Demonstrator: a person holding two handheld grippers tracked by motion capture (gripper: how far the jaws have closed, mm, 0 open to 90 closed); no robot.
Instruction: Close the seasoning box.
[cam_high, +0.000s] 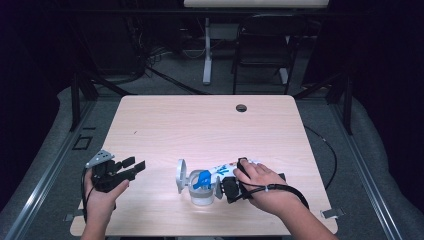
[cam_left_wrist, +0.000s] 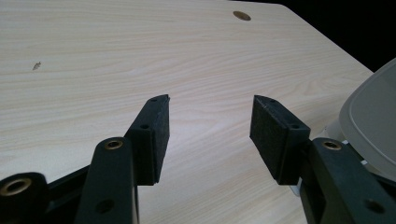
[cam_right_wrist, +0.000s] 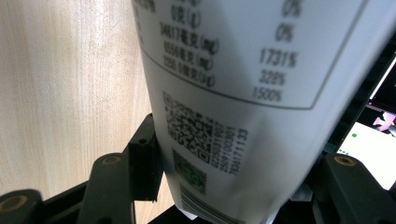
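Observation:
A white bottle (cam_high: 223, 170) with blue print lies tipped toward the left in the high view, and its round flip lid (cam_high: 180, 175) hangs open. A blue part (cam_high: 202, 179) shows at its mouth, above a small white cup (cam_high: 202, 196) standing on the table. My right gripper (cam_high: 226, 182) is shut on the bottle's body. In the right gripper view the labelled bottle (cam_right_wrist: 233, 70) sits between the jaws of that gripper (cam_right_wrist: 233, 149). My left gripper (cam_high: 135, 164) rests at the table's left front, open and holding nothing. In the left gripper view its jaws (cam_left_wrist: 210, 105) frame bare wood, and the pale lid (cam_left_wrist: 371, 121) is at the right edge.
The light wooden table (cam_high: 200, 125) has a round cable hole (cam_high: 241, 108) near its far edge. Beyond it stand a black chair (cam_high: 262, 45) and another desk's white leg (cam_high: 207, 50). A black cable (cam_high: 327, 150) runs past the table's right side.

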